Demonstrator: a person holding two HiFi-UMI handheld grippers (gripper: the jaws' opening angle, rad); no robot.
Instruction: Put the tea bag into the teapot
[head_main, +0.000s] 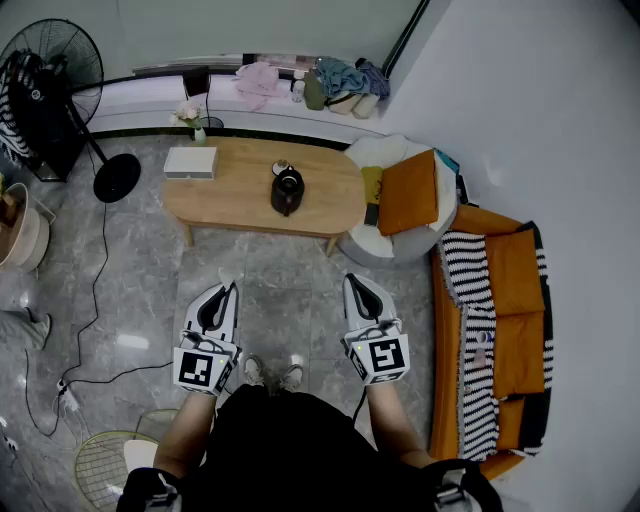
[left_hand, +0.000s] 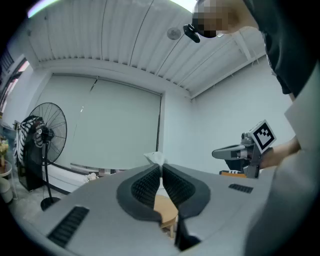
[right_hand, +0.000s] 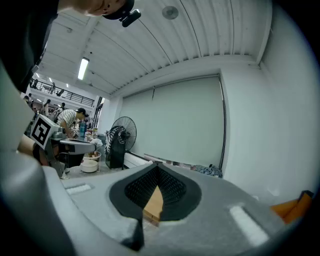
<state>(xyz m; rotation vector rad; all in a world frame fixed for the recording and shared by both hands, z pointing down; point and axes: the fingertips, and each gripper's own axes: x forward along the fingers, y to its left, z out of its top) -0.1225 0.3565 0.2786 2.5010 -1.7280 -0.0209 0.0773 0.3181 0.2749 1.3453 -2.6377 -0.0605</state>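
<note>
The black teapot (head_main: 287, 191) stands on the oval wooden table (head_main: 240, 200) across the room, well ahead of both grippers. A small lid-like object (head_main: 280, 168) lies just behind it. My left gripper (head_main: 231, 289) is held level at waist height over the floor. In the left gripper view its jaws (left_hand: 161, 166) are shut on a white crumpled tea bag (left_hand: 155, 158) that sticks out past the tips. My right gripper (head_main: 351, 281) is held beside it, and its jaws (right_hand: 157, 168) are shut with nothing between them.
A white box (head_main: 190, 162) lies on the table's left end, next to a small flower vase (head_main: 196, 128). A standing fan (head_main: 60, 70) is at the far left. A white pouf with an orange cushion (head_main: 405, 192) and an orange sofa (head_main: 500, 330) line the right. Cables run across the grey floor (head_main: 150, 300).
</note>
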